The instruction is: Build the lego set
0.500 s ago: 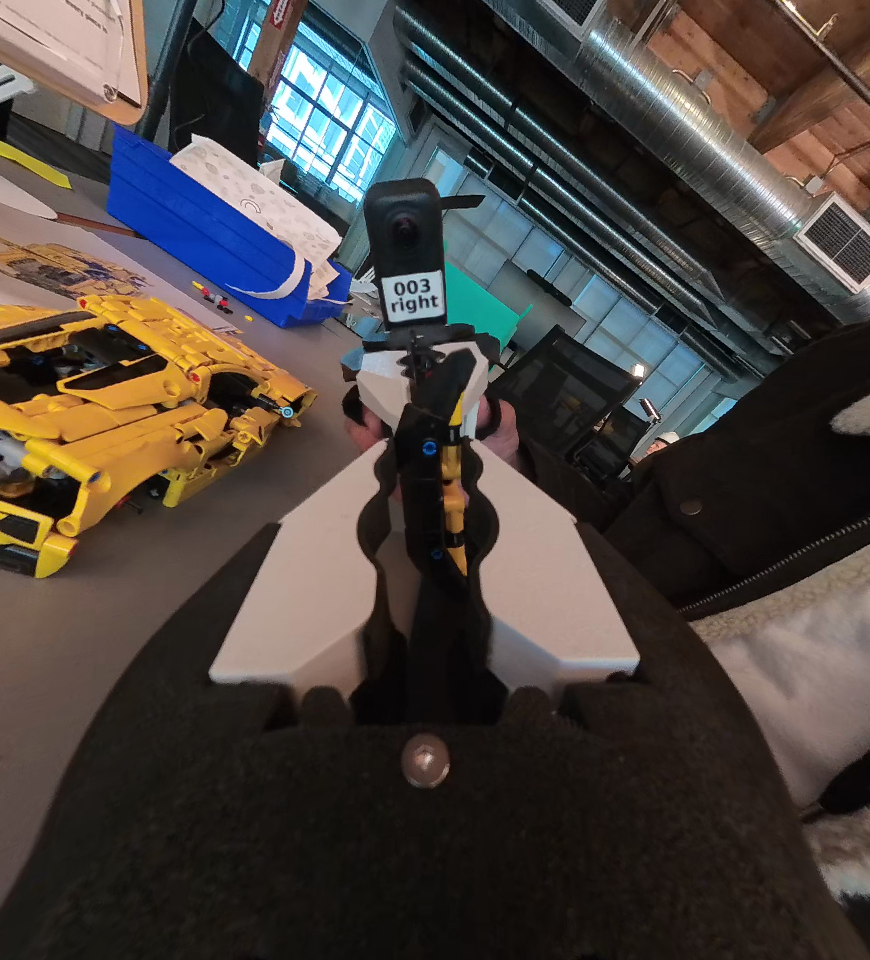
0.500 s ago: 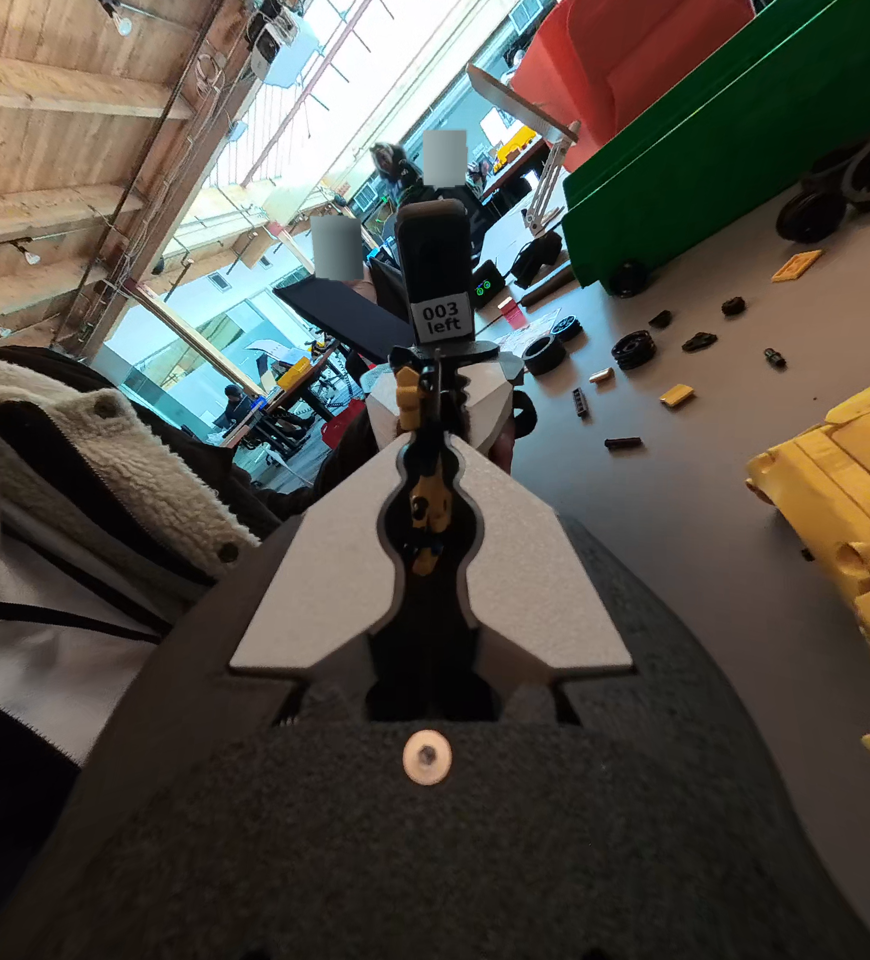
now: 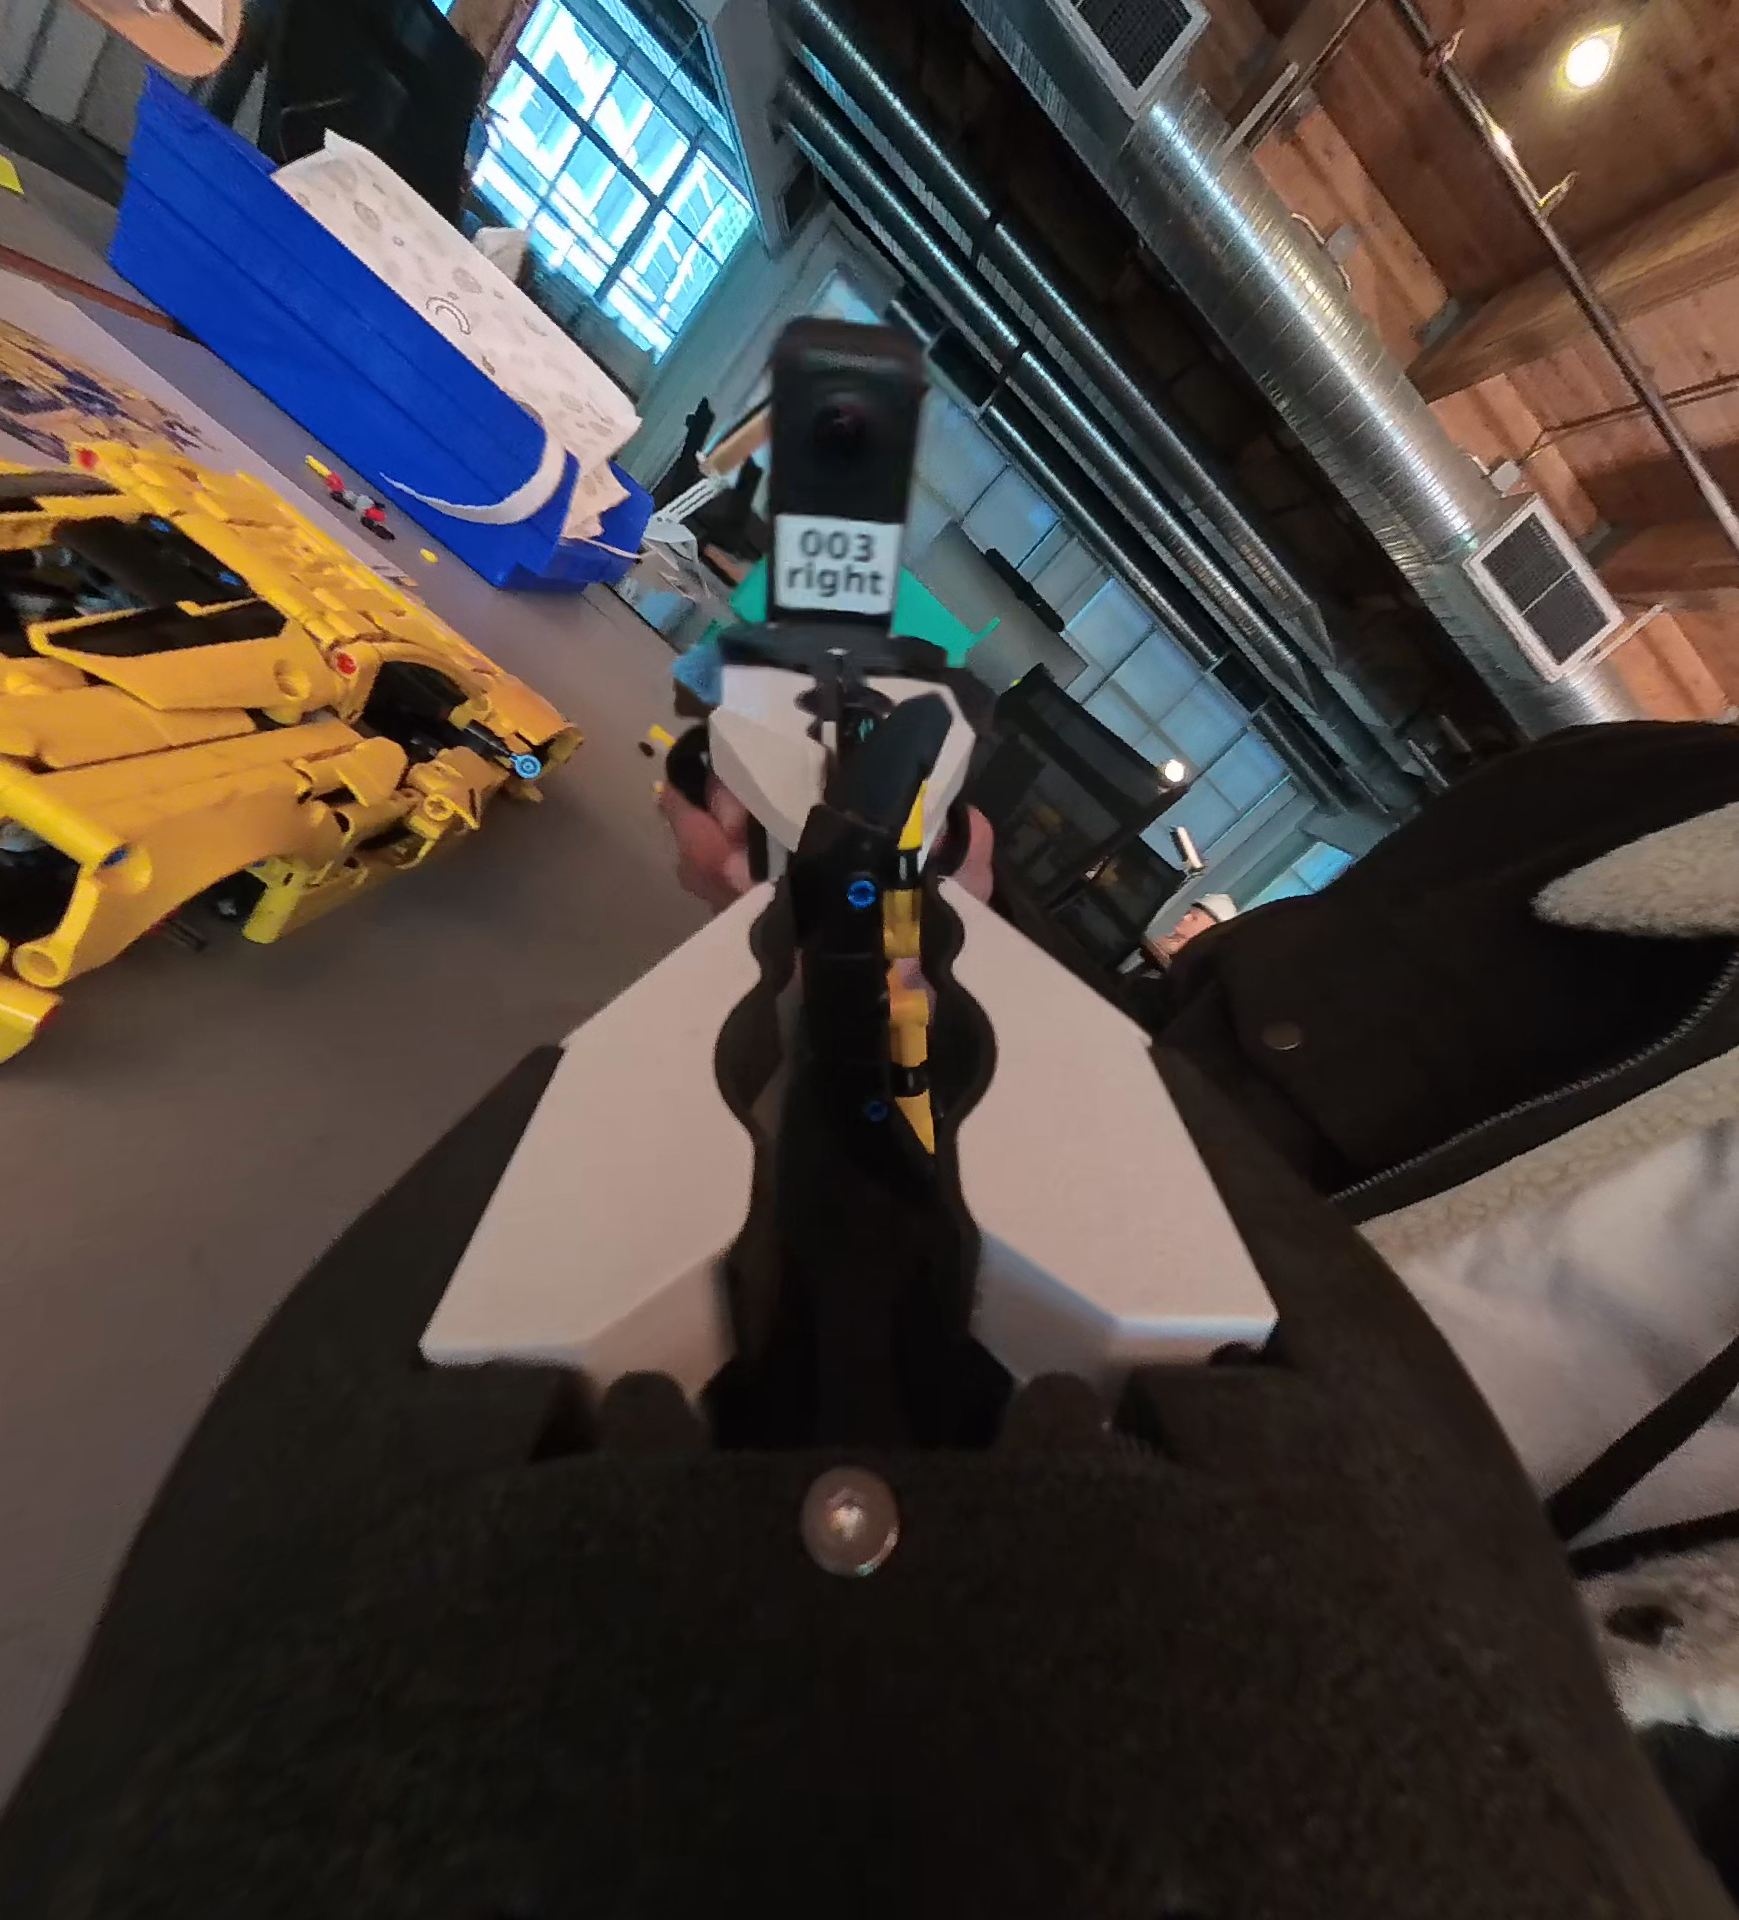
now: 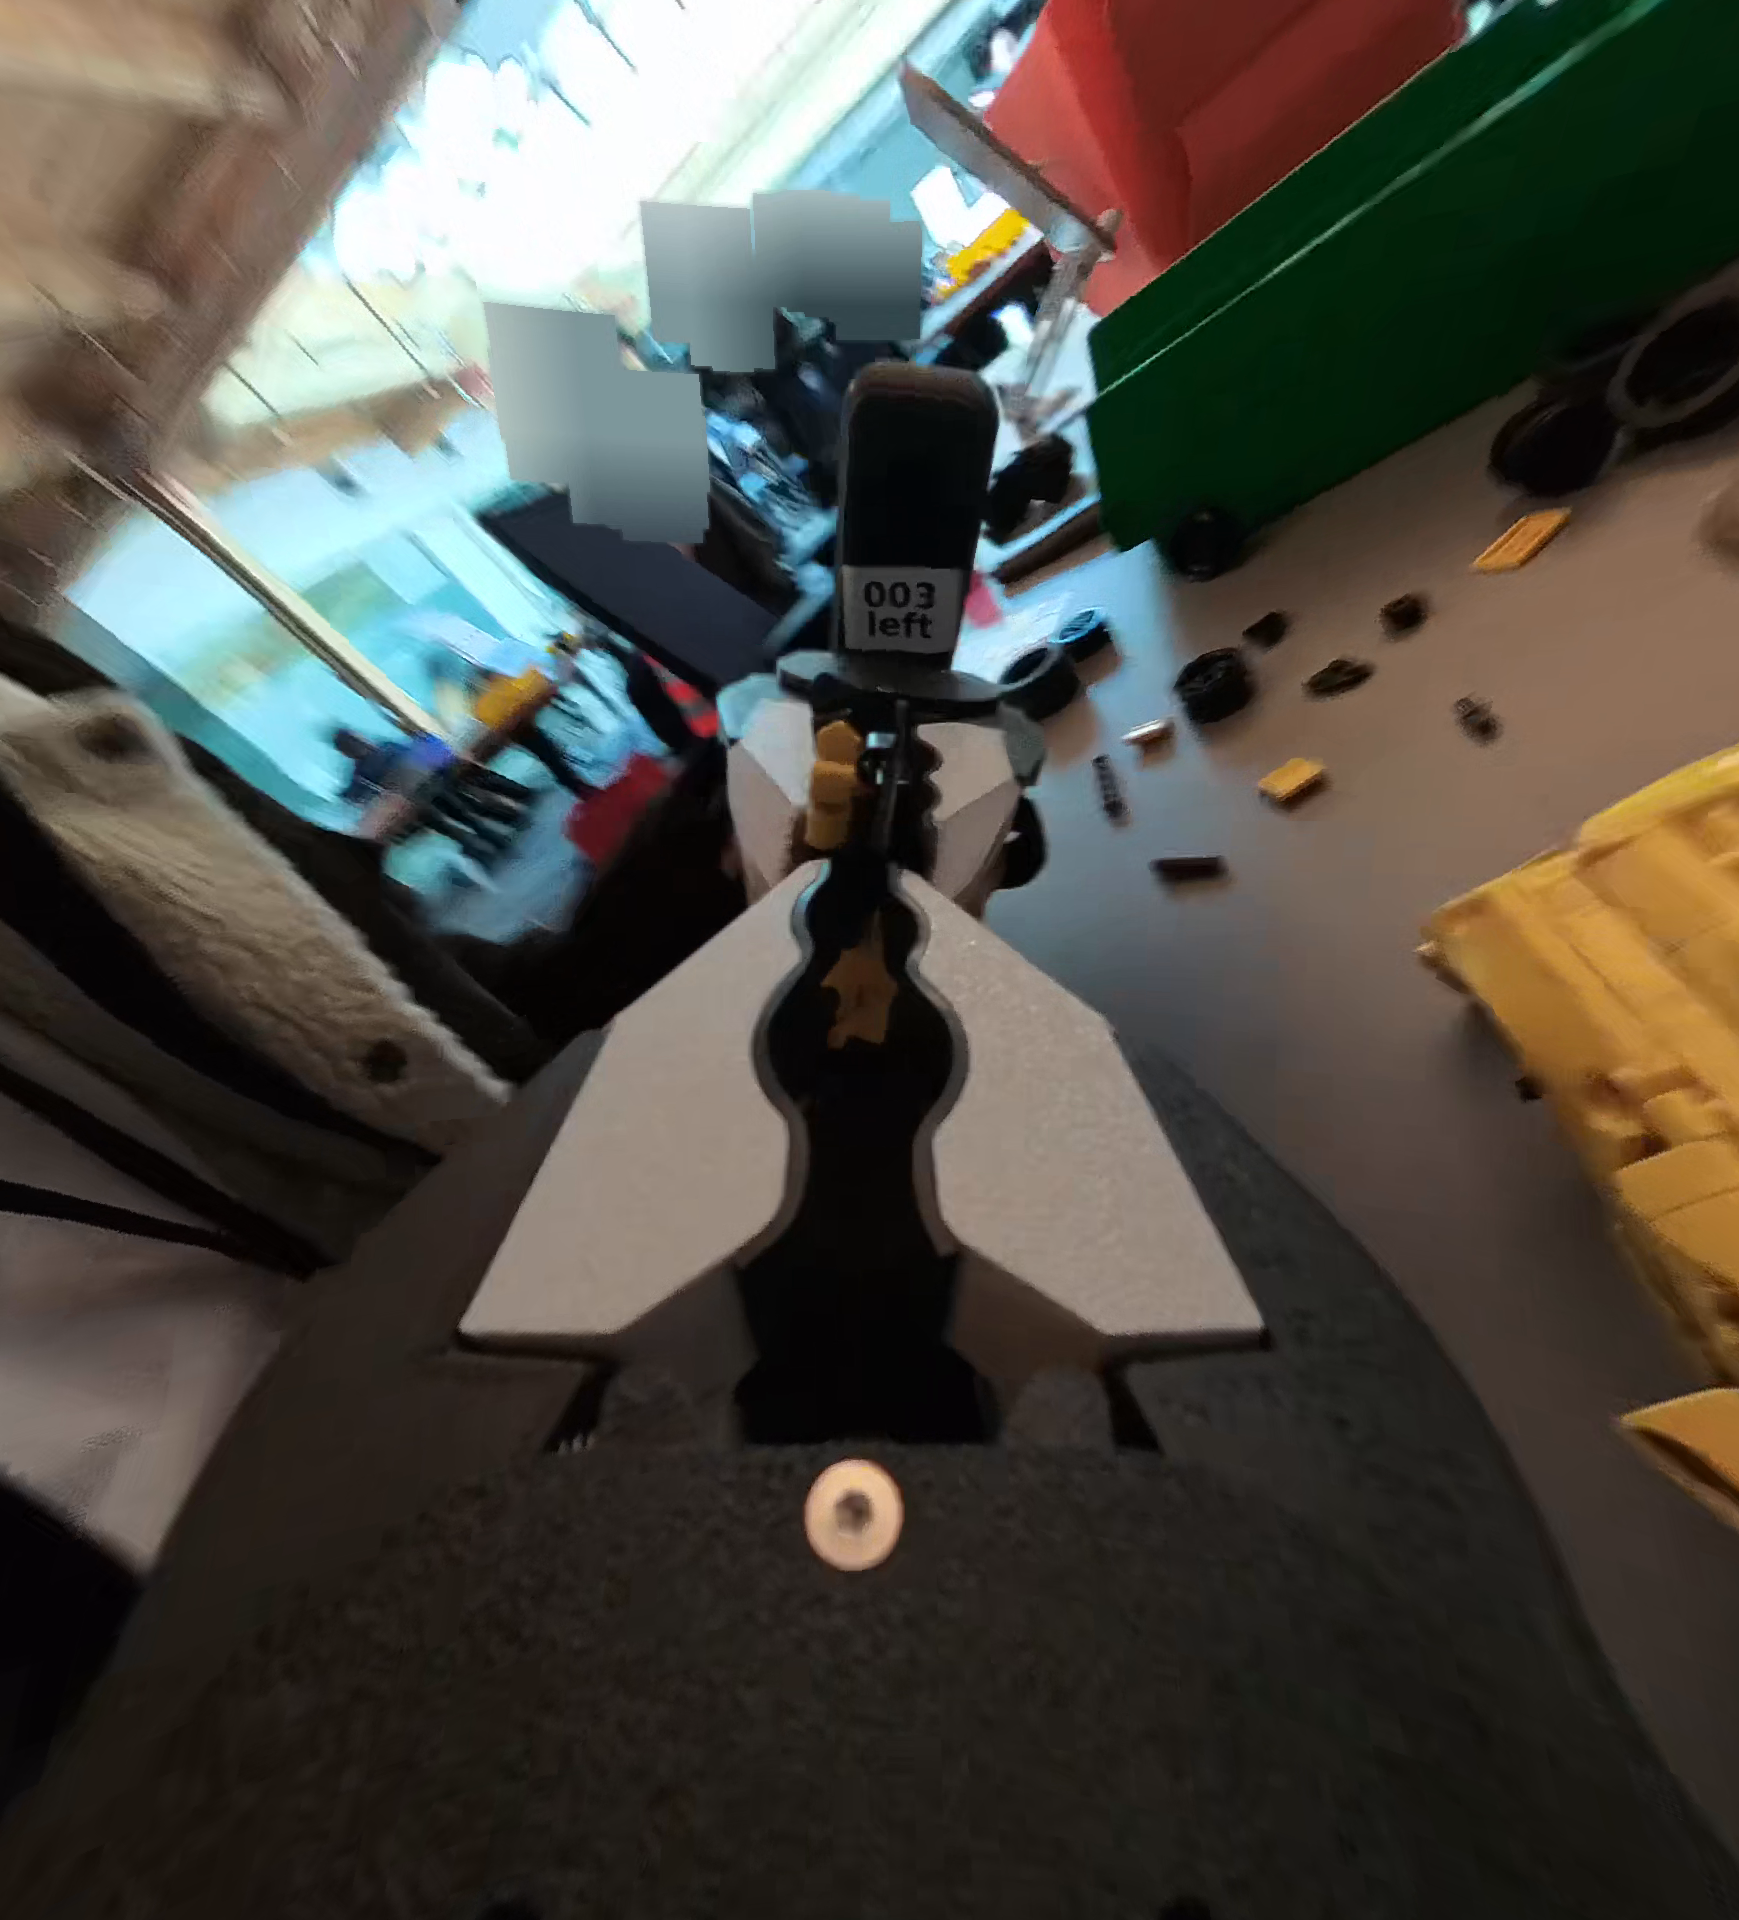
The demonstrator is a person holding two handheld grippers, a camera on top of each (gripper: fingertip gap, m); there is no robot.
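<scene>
1. Above the grey desk (image 3: 221,1195), beside the yellow lego car (image 3: 169,748), both tools faced each other.
2. The left tool (image 3: 860,966) clenched a black-and-yellow lego assembly (image 3: 870,935).
3. The right tool (image 4: 860,935) gripped that assembly's opposite end.

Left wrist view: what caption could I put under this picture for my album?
Both grippers' fingers clamp one black-and-yellow lego piece in mid-air beside the yellow lego car on the grey table.
</scene>
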